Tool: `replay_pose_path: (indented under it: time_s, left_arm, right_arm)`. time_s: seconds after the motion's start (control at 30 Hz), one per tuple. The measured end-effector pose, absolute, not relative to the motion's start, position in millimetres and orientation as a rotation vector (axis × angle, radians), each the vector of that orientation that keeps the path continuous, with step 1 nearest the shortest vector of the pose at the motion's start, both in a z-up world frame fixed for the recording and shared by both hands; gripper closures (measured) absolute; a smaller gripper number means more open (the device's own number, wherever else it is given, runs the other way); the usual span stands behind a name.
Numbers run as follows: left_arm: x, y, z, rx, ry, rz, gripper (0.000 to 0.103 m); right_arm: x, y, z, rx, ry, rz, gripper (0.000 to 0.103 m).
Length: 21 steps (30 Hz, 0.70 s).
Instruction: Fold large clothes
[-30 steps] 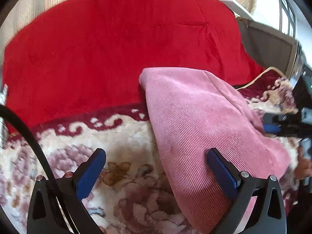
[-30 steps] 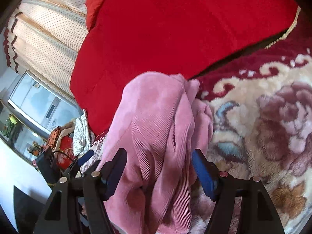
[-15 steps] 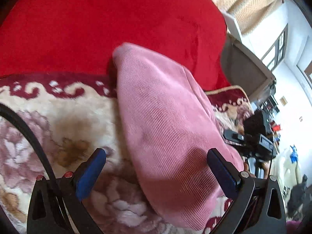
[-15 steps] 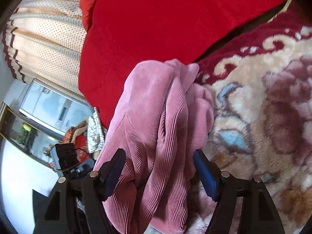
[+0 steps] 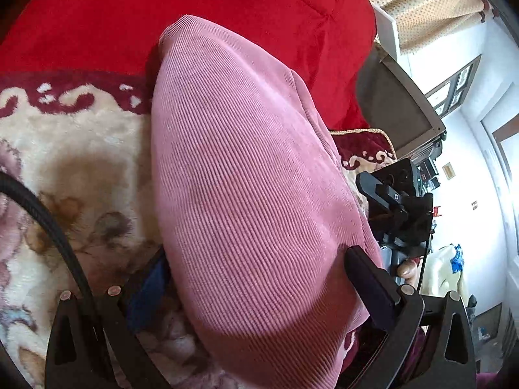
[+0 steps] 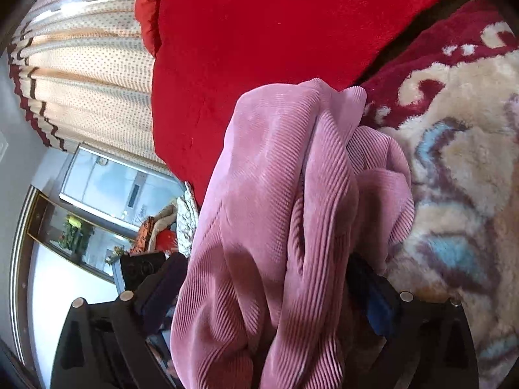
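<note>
left gripper (image 5: 256, 278) jaws apart astride pink ribbed corduroy garment (image 5: 246, 175), grip unclear | right gripper (image 6: 269, 295) jaws opening around its bunched folds | only my left view shows other gripper

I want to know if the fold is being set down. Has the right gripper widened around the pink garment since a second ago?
Yes. The right gripper is opening: both pads stand farther out beside the pink corduroy garment, which hangs between them above the floral blanket.
</note>
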State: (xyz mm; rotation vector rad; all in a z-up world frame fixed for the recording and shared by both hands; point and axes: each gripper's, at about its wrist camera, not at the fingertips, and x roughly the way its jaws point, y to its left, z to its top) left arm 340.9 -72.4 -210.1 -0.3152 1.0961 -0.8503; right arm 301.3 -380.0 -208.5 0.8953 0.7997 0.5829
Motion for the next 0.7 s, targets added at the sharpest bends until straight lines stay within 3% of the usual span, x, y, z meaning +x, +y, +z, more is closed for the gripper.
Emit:
replay_pose_path:
  time_s: [0.07,0.13,0.33,0.7]
  left_arm:
    - [340,-73,-210,-0.336,1.079,-0.857,0.000]
    - [337,-73,-207,-0.327,1.063,-0.852,0.000]
    - [330,-81,-196,-0.262,0.987,-0.834,0.006]
    - [312,-89,-170,-0.215,0.892,-0.791,0.017]
  right_arm:
    - [300,-376,-207,0.882,0.791,0.574,0.005]
    - [299,-372,-207,0.855,0.795,0.558,0.017]
    - [297,-362,-198,0.784,0.793,0.521,0.034]
    - [279,-340,-155,0.645,0.741,0.481,0.049]
